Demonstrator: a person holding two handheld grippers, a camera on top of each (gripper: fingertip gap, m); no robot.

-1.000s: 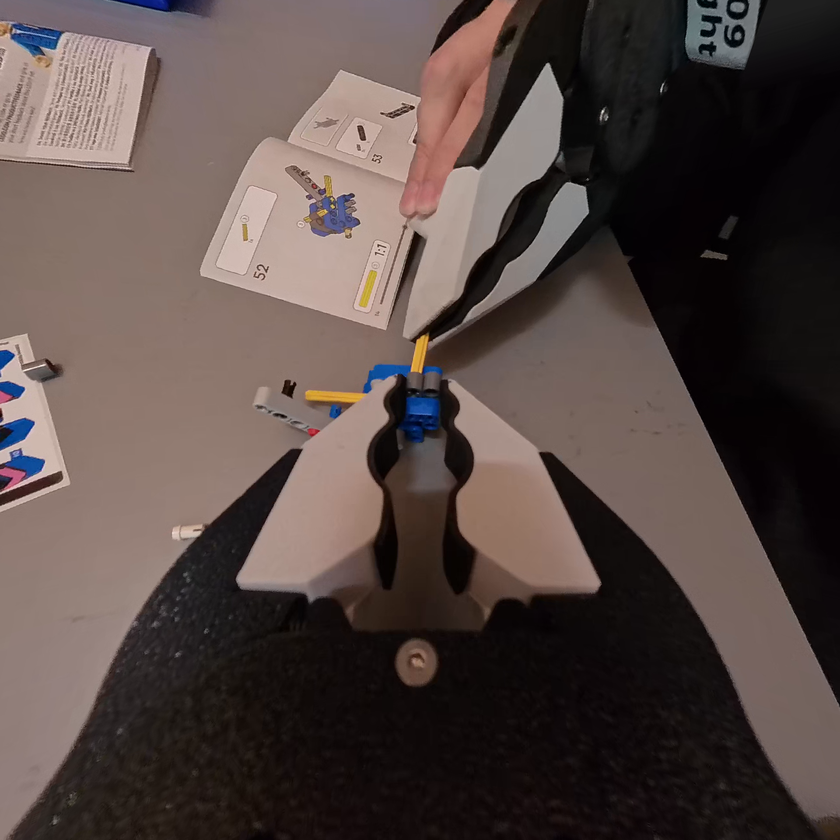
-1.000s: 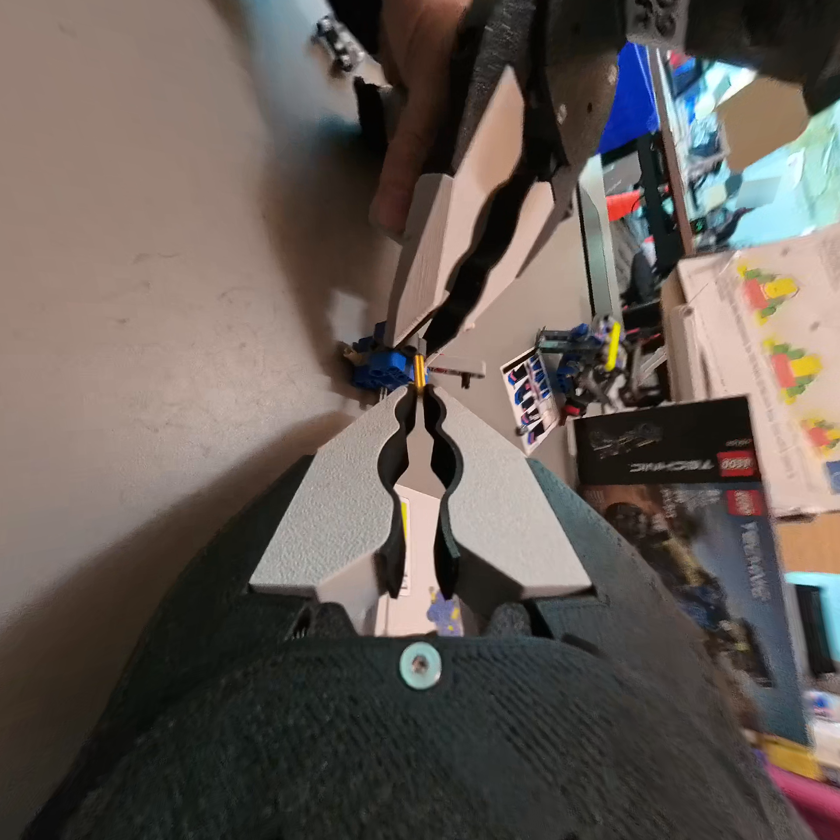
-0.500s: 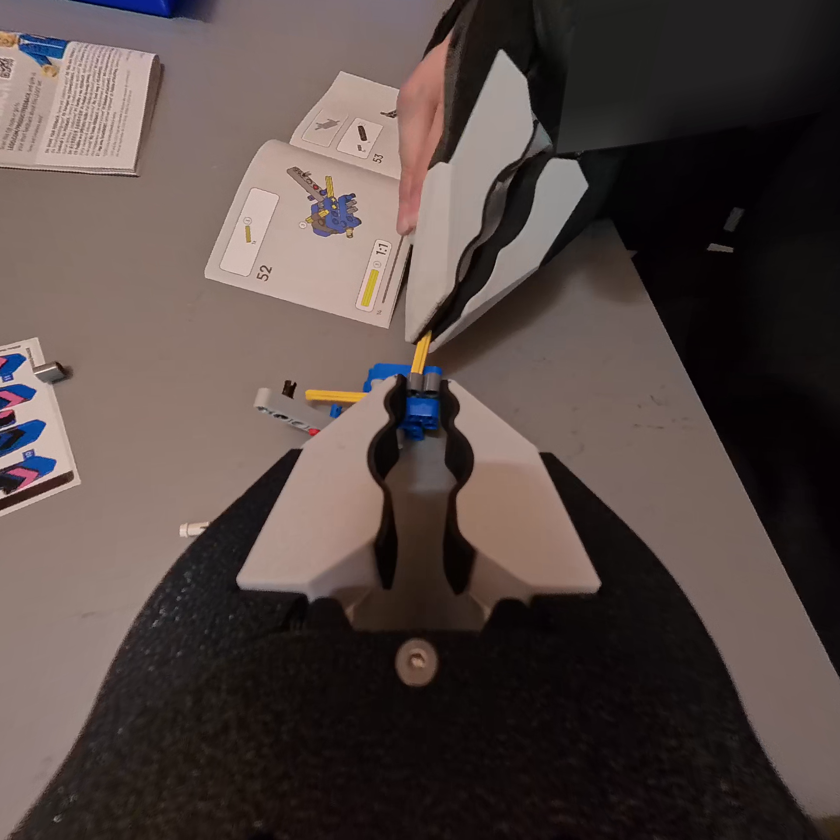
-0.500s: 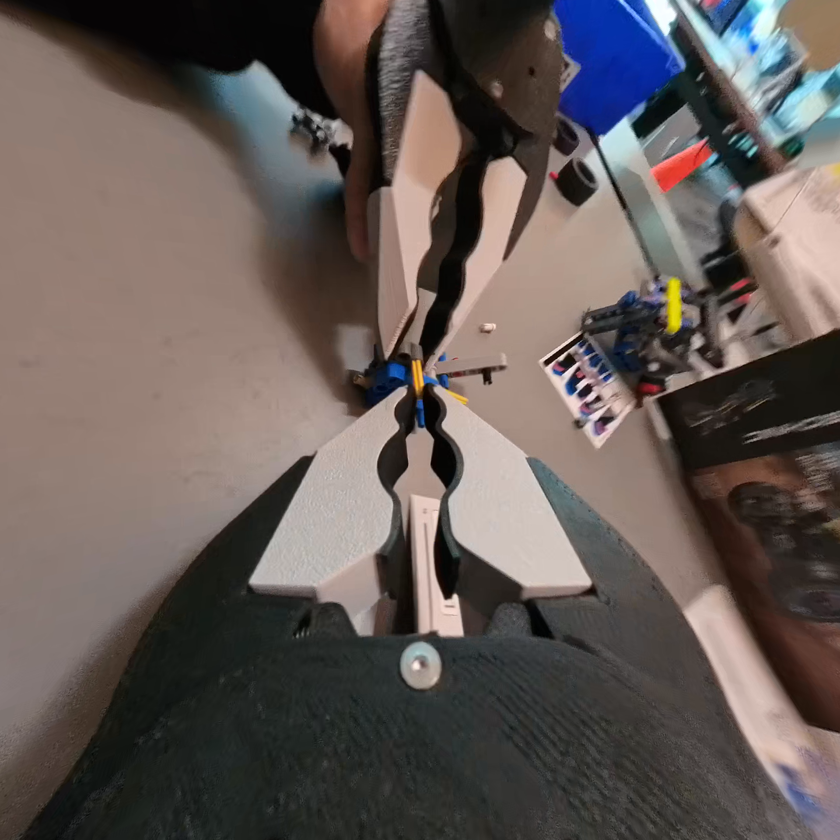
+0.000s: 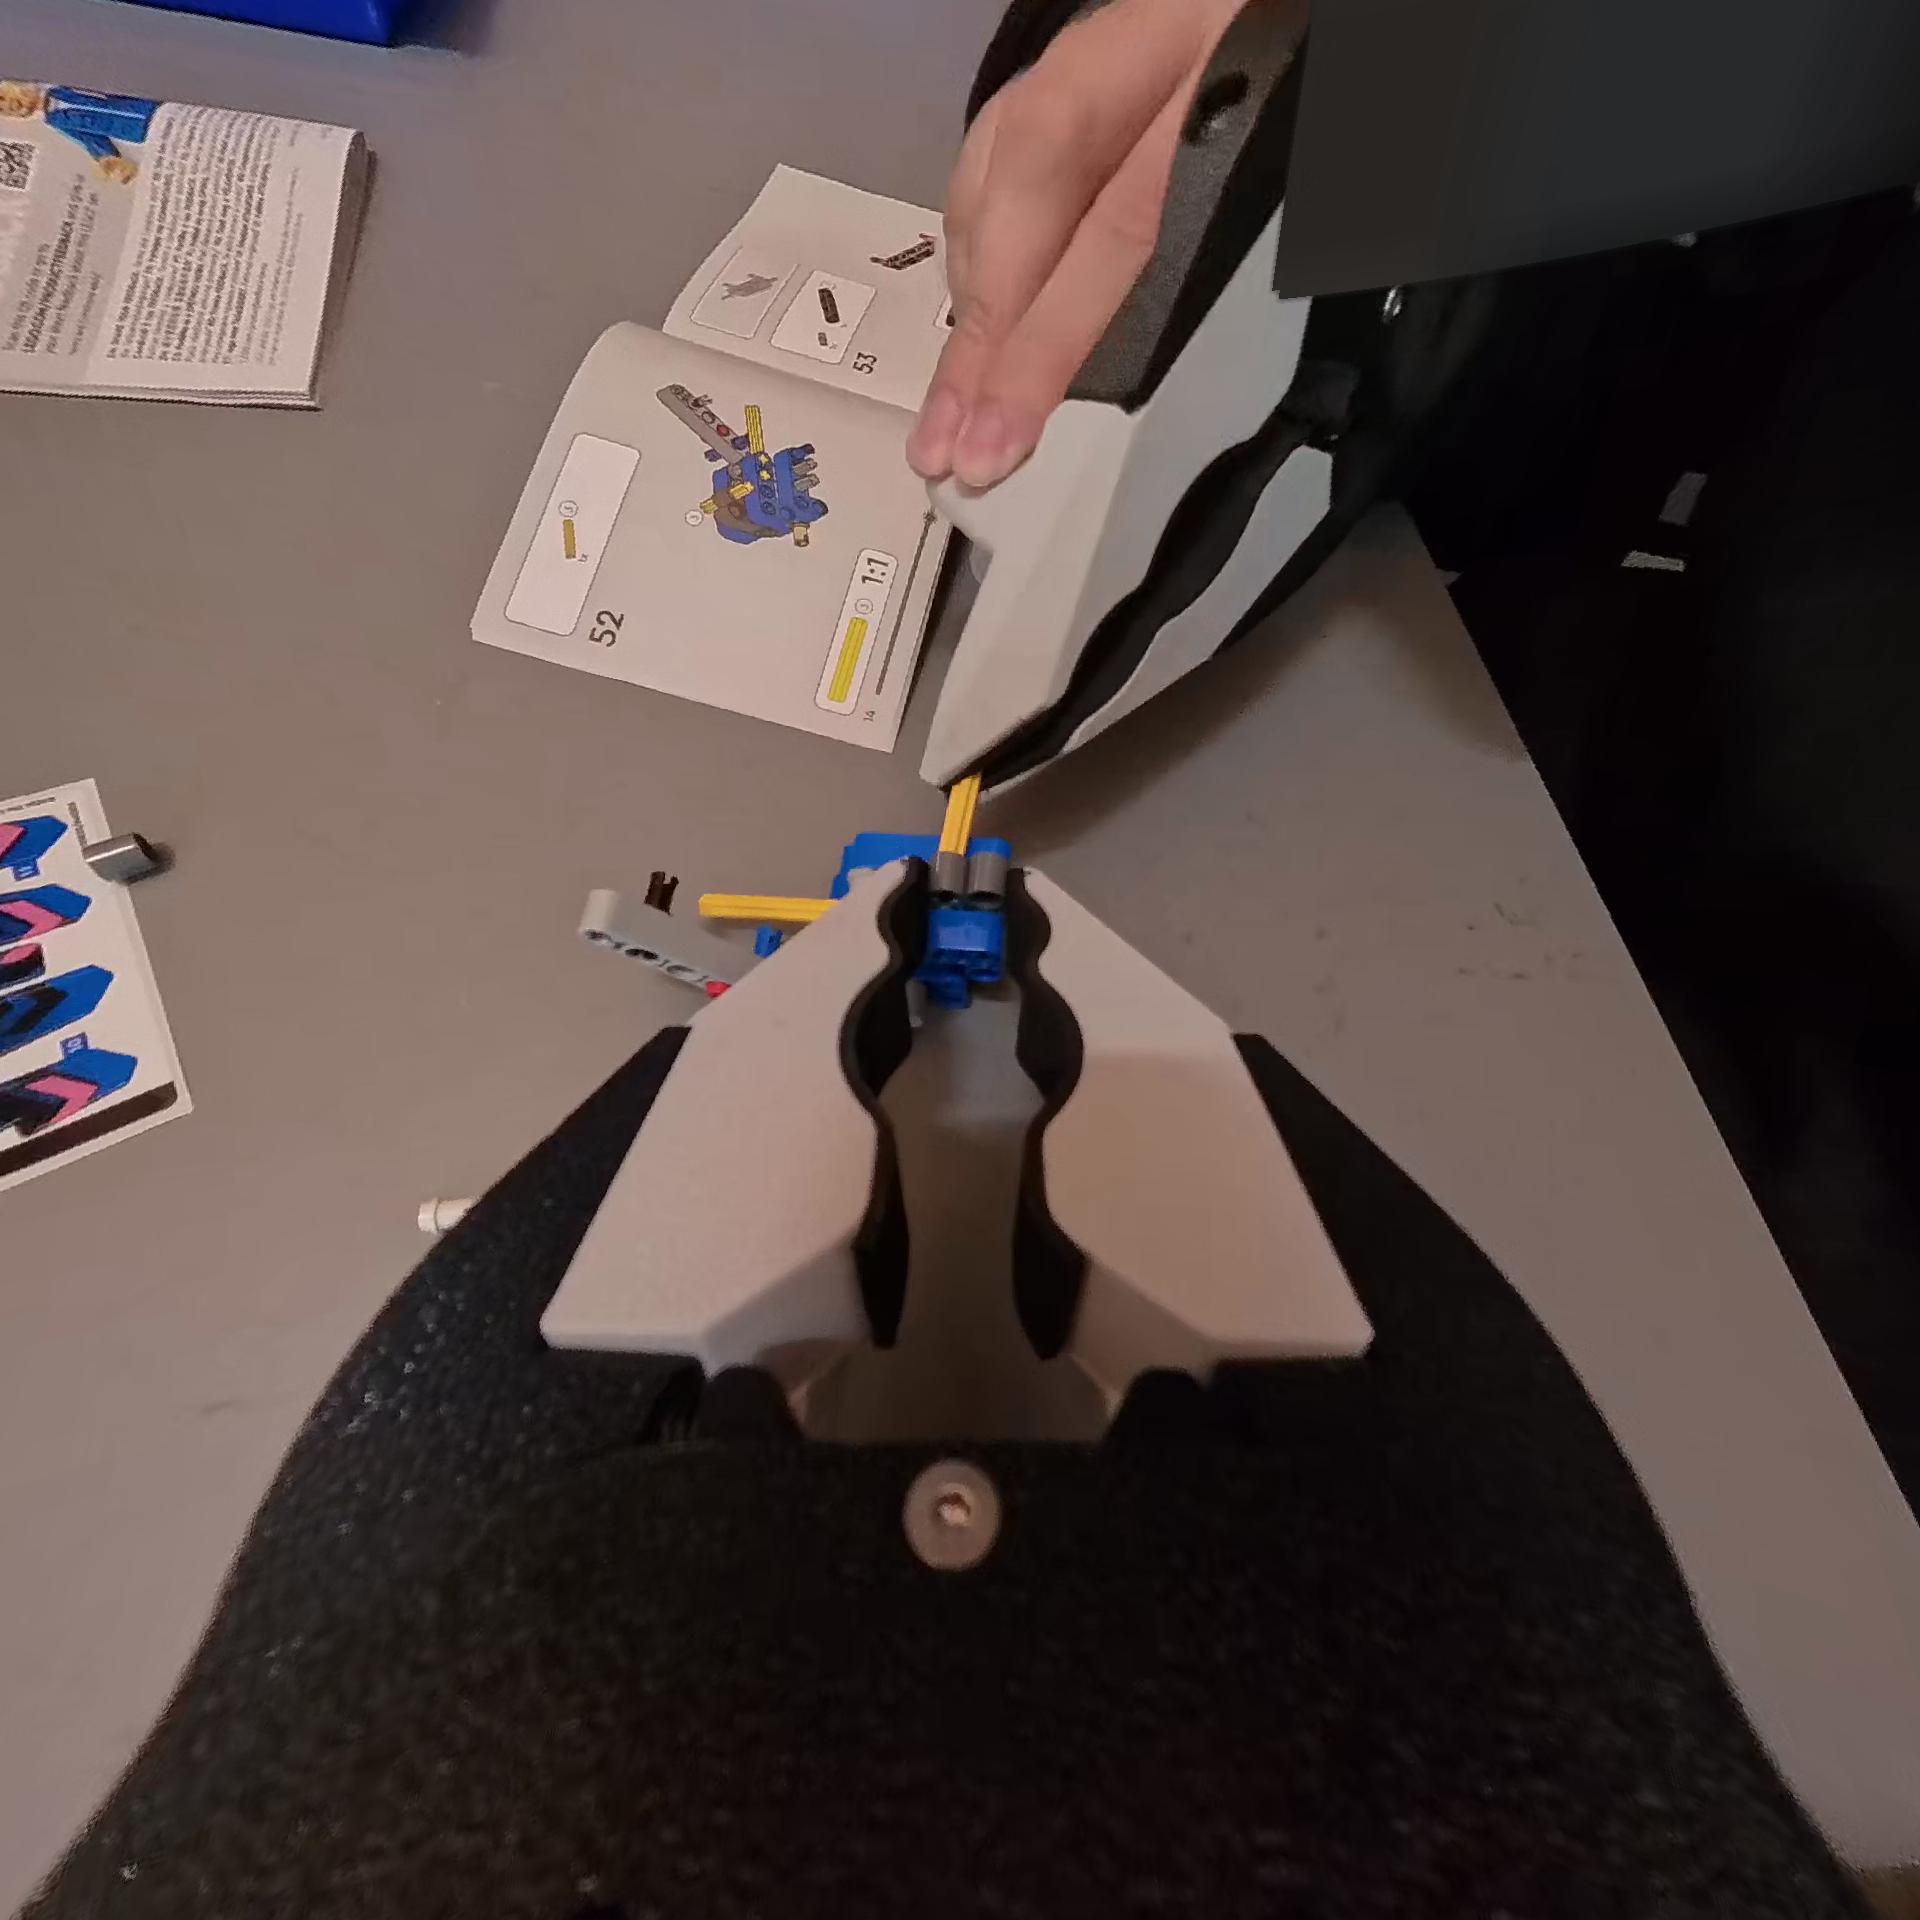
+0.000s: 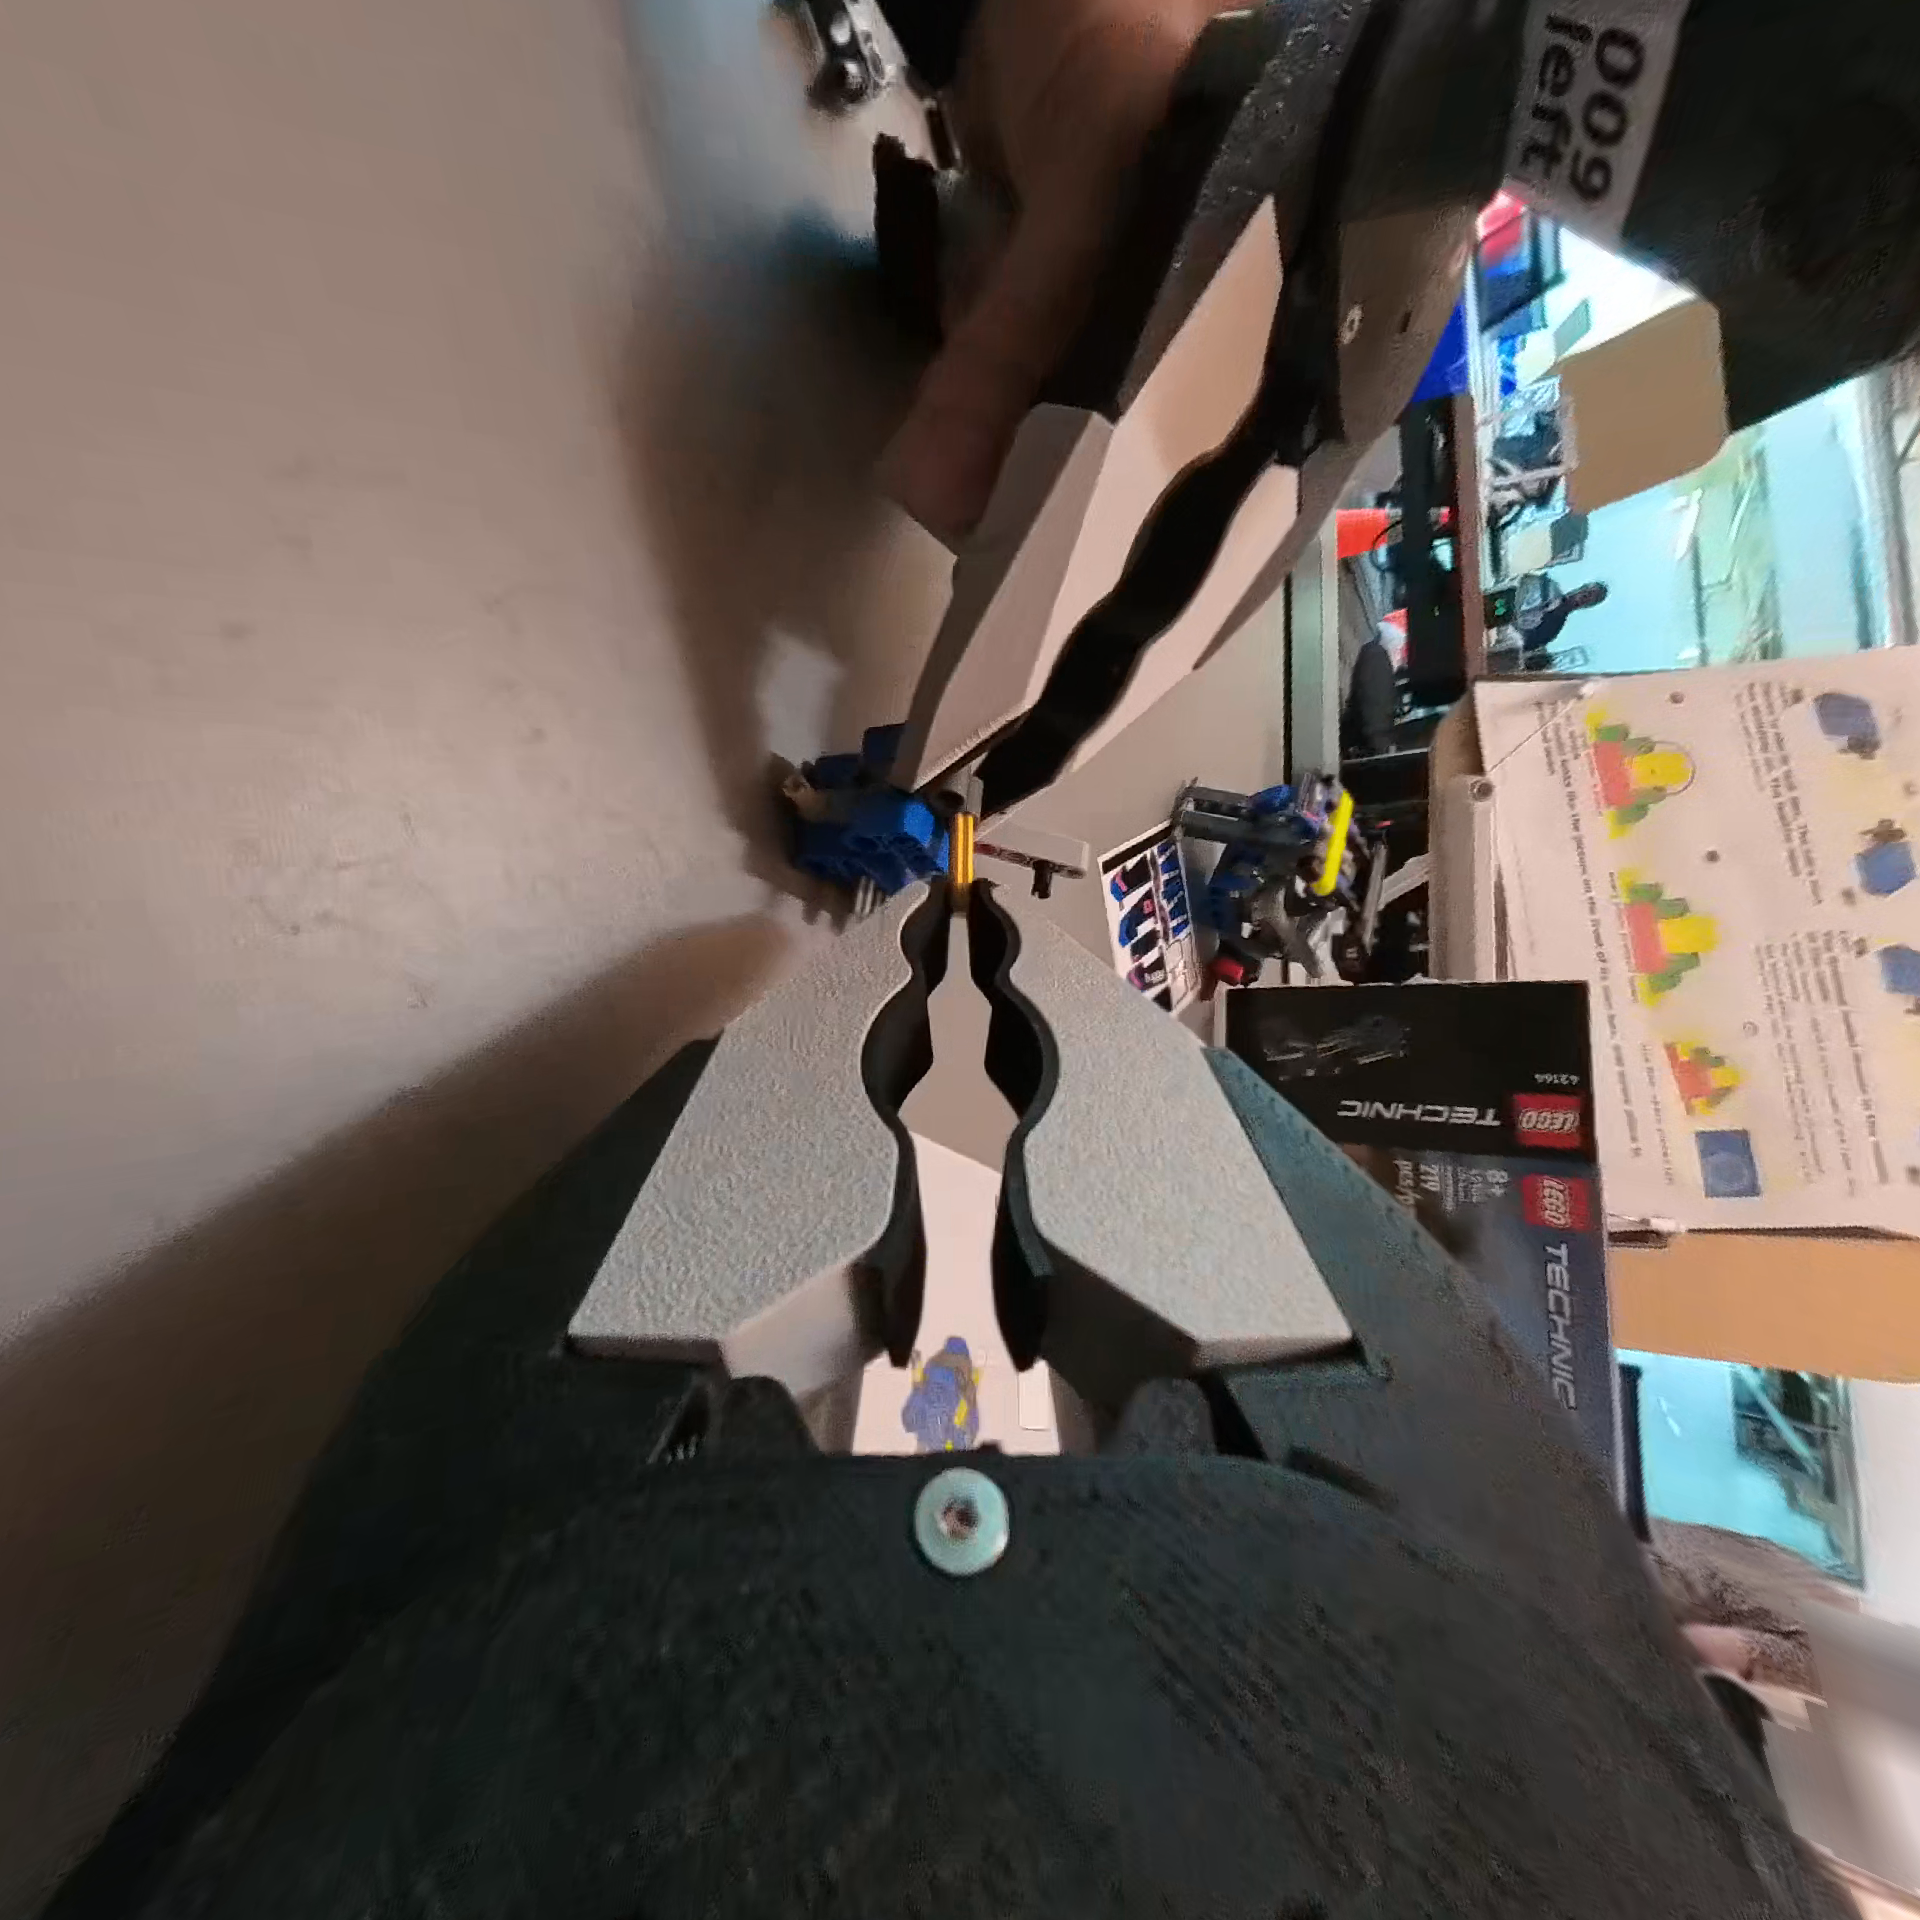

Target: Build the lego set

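At frame centre, the left gripper has its jaws clamped on the blue lego block; the right gripper pinches the yellow rod. Pushed off-axis, the rod could bind, slip, or twist the block loose onto the tabletop.

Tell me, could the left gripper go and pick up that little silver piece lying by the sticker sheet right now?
Probably not yet. The left gripper is shut on the blue lego assembly, so it is occupied. The table between it and the silver piece looks bare, though.
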